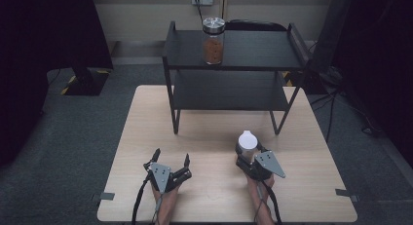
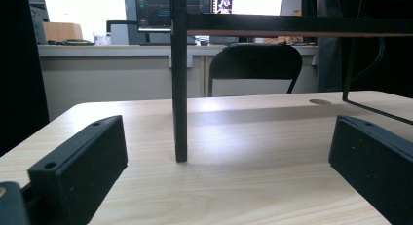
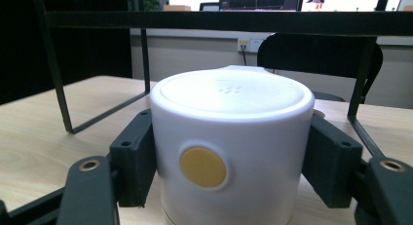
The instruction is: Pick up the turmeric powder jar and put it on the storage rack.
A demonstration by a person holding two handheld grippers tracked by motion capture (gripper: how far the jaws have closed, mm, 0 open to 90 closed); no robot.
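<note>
A white container (image 3: 233,147) with a yellow button is clamped by the right gripper (image 1: 252,159) on the table (image 1: 209,142) — seemingly bound for the black shelf (image 1: 234,52); the left gripper (image 1: 170,162) is held apart — empty.

A black two-tier shelf rack (image 1: 234,64) stood at the far end of the light wooden table (image 1: 146,137); a glass jar (image 1: 213,41) with a metal lid and brownish contents sat on its top shelf; a black chair (image 2: 255,64) stood beyond the table; lit monitors (image 2: 248,2) showed behind it.
</note>
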